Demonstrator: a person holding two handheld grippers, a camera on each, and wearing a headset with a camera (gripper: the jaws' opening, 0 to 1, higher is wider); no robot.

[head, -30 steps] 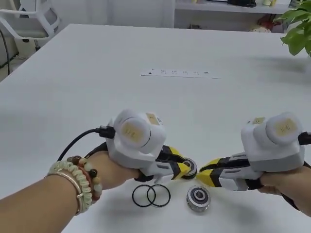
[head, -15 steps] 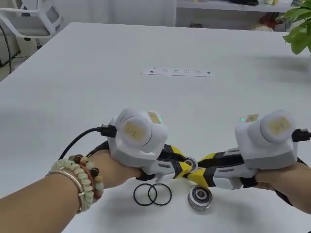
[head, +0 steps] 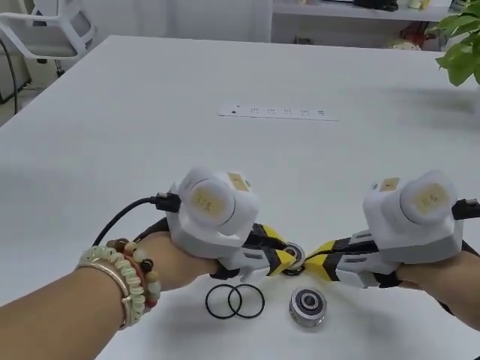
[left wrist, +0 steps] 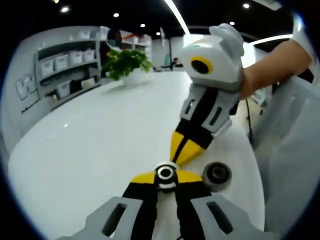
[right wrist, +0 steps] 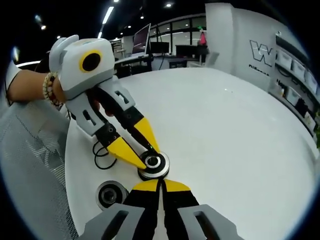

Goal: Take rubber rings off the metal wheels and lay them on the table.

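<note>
My left gripper [head: 286,259] [left wrist: 165,177] is shut on a small metal wheel [head: 293,256] [left wrist: 165,173] [right wrist: 154,162] and holds it just above the white table [head: 225,150]. My right gripper [head: 310,267] [right wrist: 160,184] comes in from the right with its jaws shut, the tips against the wheel's dark rim. I cannot tell whether they pinch the rubber ring there. A second wheel [head: 307,305] [left wrist: 217,174] [right wrist: 111,194] lies flat on the table below the two grippers. Two black rubber rings [head: 235,301] [right wrist: 100,149] lie overlapping to its left.
A white power strip [head: 277,113] lies flat farther back on the table. A green plant [head: 459,52] [left wrist: 125,62] stands at the far right edge. An office chair [head: 45,30] is beyond the far left corner.
My right gripper moved left to the held wheel, then drew back slightly to the right. The left gripper, the rings and the loose wheel stayed put.
</note>
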